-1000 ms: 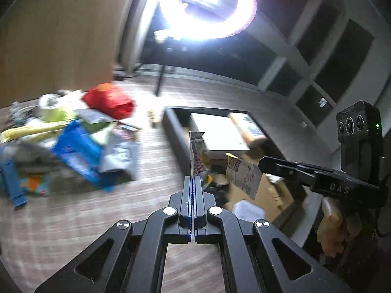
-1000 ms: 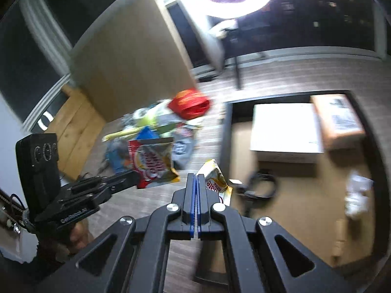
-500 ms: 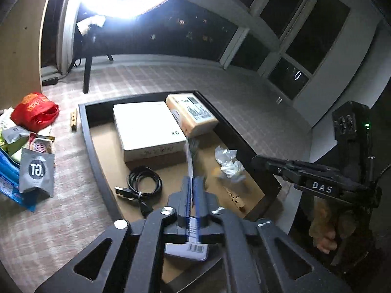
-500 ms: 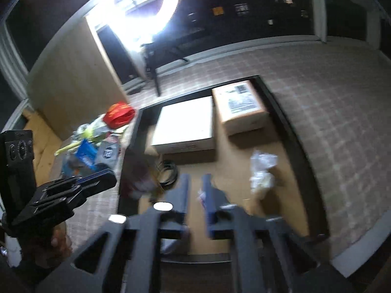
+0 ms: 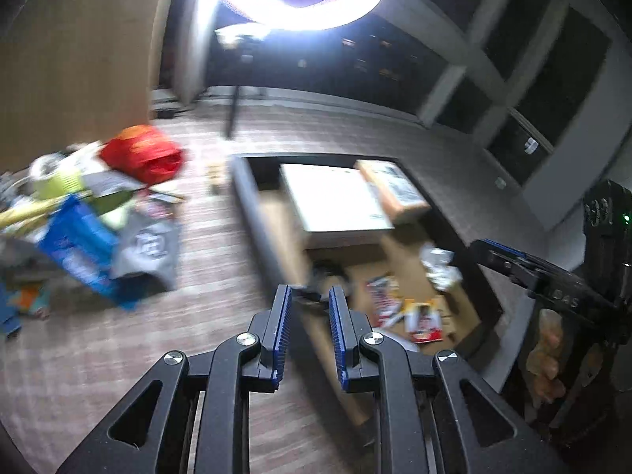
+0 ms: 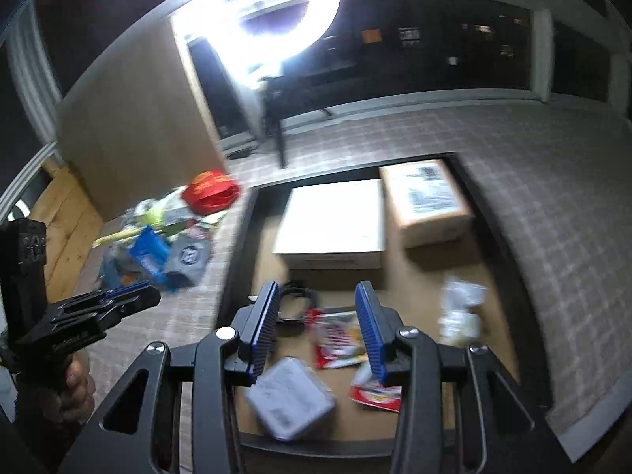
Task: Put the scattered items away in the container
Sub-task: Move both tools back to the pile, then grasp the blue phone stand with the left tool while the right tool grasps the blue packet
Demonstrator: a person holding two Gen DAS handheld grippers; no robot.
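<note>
**Both grippers empty over the box, more clutter waiting**

I have the left gripper (image 5: 309, 318) and the right gripper (image 6: 316, 316) hanging above the near end of the container (image 6: 509, 245). Both sets of jaws are opening, with nothing between the pads. Below them lie two red snack packets (image 6: 335, 337), a grey pouch (image 6: 290, 399) and a black cable (image 6: 296, 302); farther in sit a white box (image 6: 335, 225) and a brown parcel (image 6: 428, 201). I judge a drop just done. Next I need the scattered pile (image 5: 91, 213) on the floor, left of the container, whose near wall stands between.
</note>
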